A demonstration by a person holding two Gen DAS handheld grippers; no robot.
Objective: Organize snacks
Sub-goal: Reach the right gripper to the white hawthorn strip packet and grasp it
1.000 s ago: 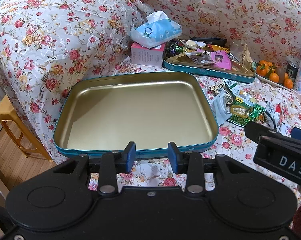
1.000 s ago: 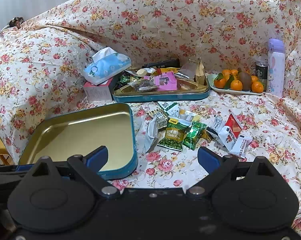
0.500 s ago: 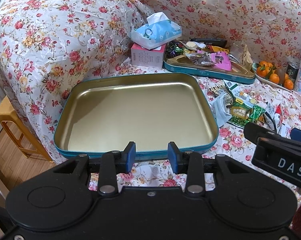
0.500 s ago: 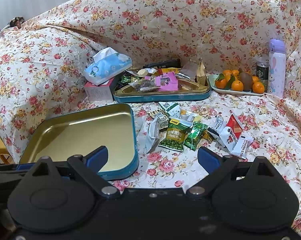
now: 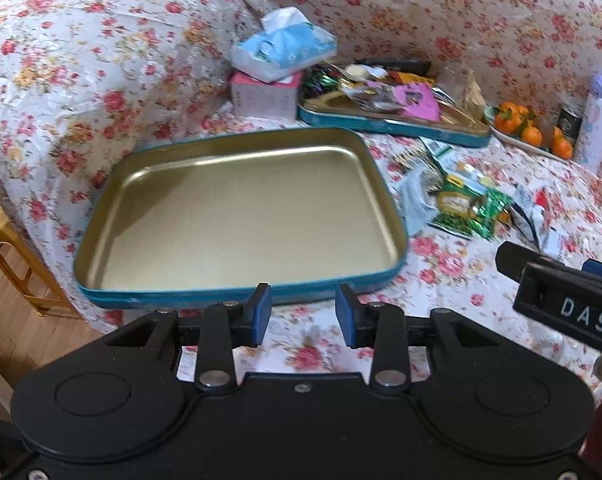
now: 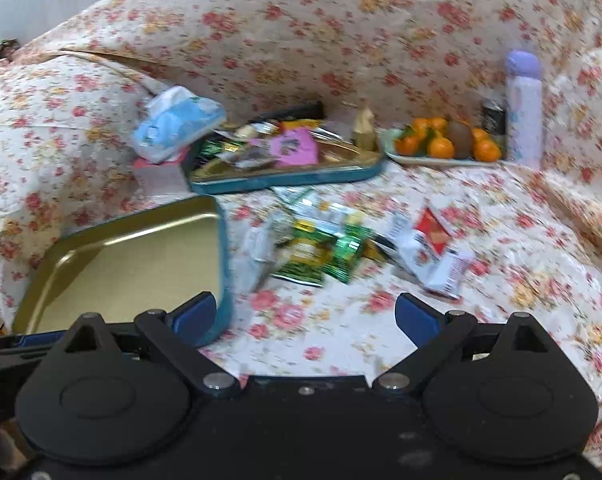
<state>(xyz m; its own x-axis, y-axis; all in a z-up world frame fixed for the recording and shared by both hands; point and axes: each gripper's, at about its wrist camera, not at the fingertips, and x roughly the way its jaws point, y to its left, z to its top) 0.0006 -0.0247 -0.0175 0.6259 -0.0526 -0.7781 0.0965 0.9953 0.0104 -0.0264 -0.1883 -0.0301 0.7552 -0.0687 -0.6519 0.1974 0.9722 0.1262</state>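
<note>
An empty gold tin tray with a teal rim (image 5: 237, 292) (image 6: 224, 256) lies on the flowered sofa cover. To its right lie loose snack packets: green ones (image 5: 467, 210) (image 6: 321, 252) and red-and-white ones (image 6: 433, 248). A second teal tin tray (image 5: 393, 127) (image 6: 285, 182) farther back holds several snacks, among them a pink packet (image 5: 415, 98). My left gripper (image 5: 303, 316) stands open just in front of the empty tray, nothing between its blue pads. My right gripper (image 6: 305, 312) is wide open over bare cloth, short of the loose packets.
A blue tissue pack (image 5: 285, 50) rests on a pink box (image 5: 265, 94) behind the empty tray. A plate of oranges (image 6: 445, 148), a dark can (image 6: 493, 118) and a lilac bottle (image 6: 523, 108) stand at the back right. A yellow stool (image 5: 5, 248) stands off the sofa's left edge.
Both views have shifted slightly and are now blurred; the scene sits a little lower and leftward in the right wrist view. Neither gripper's opening has changed and nothing was picked up.
</note>
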